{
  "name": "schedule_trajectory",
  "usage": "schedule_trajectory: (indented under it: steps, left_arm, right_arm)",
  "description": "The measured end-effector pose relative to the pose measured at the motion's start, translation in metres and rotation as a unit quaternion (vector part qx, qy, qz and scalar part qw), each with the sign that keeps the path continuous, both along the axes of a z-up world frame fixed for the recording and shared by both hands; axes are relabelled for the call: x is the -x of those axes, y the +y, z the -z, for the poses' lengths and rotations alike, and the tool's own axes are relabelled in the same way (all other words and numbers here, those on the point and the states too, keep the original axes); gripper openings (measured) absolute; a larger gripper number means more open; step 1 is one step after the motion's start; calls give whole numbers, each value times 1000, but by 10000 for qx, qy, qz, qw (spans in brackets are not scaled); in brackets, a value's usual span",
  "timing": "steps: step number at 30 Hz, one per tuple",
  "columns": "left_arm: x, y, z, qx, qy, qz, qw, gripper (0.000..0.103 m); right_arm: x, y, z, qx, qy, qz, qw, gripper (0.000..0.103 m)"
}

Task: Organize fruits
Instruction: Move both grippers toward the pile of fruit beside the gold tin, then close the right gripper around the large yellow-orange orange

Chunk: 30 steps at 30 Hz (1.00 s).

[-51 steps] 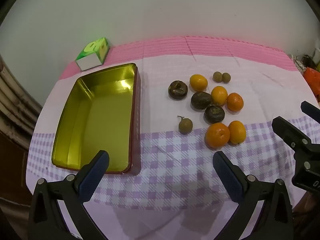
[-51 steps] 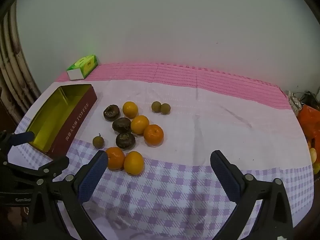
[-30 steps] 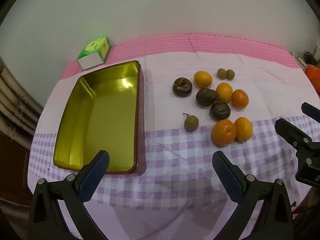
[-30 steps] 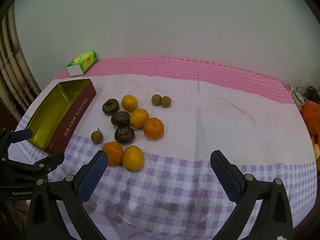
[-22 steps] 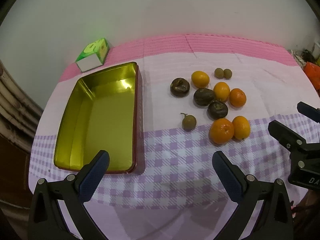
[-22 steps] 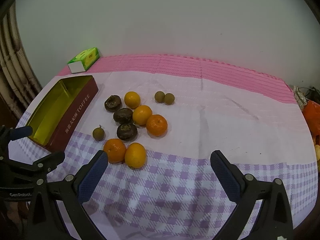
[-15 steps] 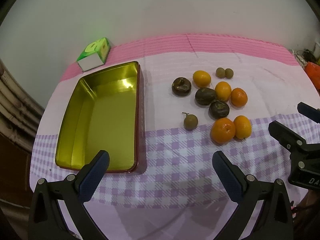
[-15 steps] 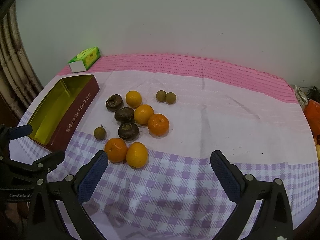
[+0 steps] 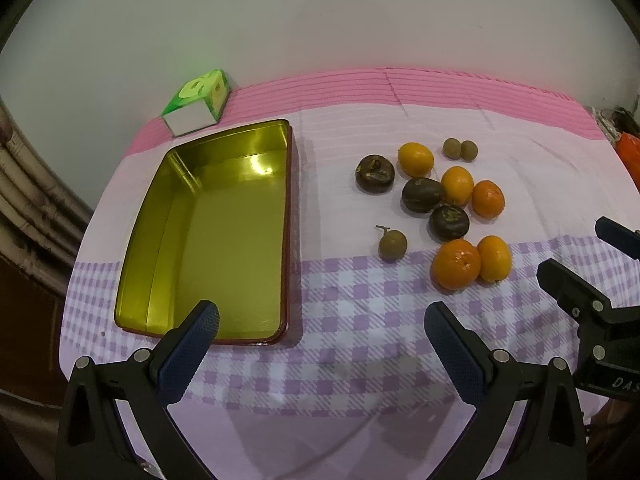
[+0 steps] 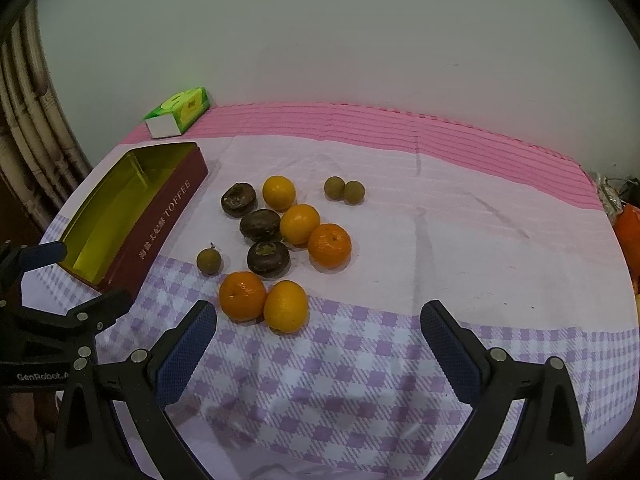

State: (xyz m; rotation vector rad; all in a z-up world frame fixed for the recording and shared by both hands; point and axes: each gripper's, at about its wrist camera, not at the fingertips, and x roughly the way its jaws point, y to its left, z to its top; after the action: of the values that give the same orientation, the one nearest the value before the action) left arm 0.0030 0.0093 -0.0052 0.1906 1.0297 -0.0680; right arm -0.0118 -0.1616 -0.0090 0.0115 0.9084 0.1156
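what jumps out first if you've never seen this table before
The cluster of oranges and dark brown fruits at the middle of the checked tablecloth. Left of it sits an open gold-lined tin with nothing in it, a green box behind it.

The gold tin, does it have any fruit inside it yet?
No, the gold tin shows only its bare shiny bottom, and all the fruit lies on the tablecloth.

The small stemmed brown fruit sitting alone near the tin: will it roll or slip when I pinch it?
The small stemmed brown fruit looks round, so a nudge would probably roll it across the cloth. It is tiny against the wide-open right gripper, so an off-centre pinch may squirt it out. Its stem looks thin, likely fragile.
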Motion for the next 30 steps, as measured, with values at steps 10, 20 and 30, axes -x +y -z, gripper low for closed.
schedule_trajectory:
  steps: [10, 20, 30]
  left_arm:
    - [-1, 6, 1, 21, 1, -61, 10000, 102]
    - [-1, 15, 2, 72, -4, -156, 9999, 102]
    - [-1, 21, 1, 137, 1, -185, 9997, 102]
  right_arm:
    - [1, 3, 1, -21, 31, -54, 10000, 100]
    - [0, 7, 7, -91, 189, -203, 9996, 83]
    - [-6, 12, 28, -126, 506, -319, 9981, 57]
